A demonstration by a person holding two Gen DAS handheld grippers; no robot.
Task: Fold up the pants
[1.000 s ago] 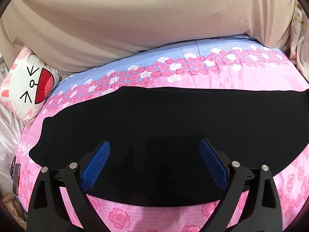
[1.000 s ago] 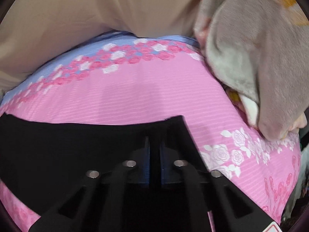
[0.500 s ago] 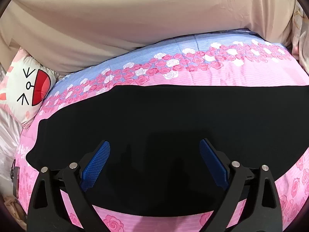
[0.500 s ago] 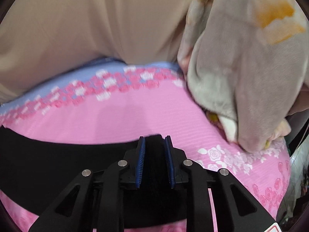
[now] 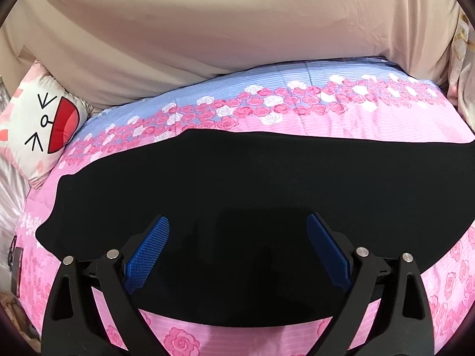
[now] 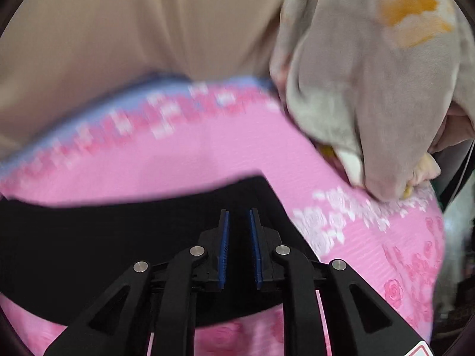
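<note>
- Your left gripper [image 5: 237, 219] hangs above the bed with its jaws spread wide. The blue pads [image 5: 148, 249] stand far apart and nothing is between them but the cloth lying below.
- Those jaws have hold of nothing, and whether the fingertips touch the cloth under them you cannot tell from this view.
- The pants [image 5: 237, 178] are black and lie flat as one long band across the bed, running left to right in the left wrist view. The left end is rounded and sits near the left edge of the bed.
- Under them is a pink bedspread [image 5: 326, 124] printed with roses, which turns pale blue along its far side.
- A white cushion [image 5: 38, 127] with a cartoon face and a red mouth sits at the far left corner, well apart from the pants.
- A plain beige sheet [image 5: 237, 29] fills the background behind the bed.
- Your right gripper [image 6: 239, 212] is at the right end of the pants [image 6: 89, 231], close to their far corner. Its jaws have just been closing and now leave only a narrow slot, filled with black cloth, so they are pinched on that end.
- The right wrist view is blurred, so the bedspread [image 6: 178, 163] shows only as smeared pink.
- A grey blanket [image 6: 371, 89] with an orange patch is heaped at the far right, clear of the pants.
</note>
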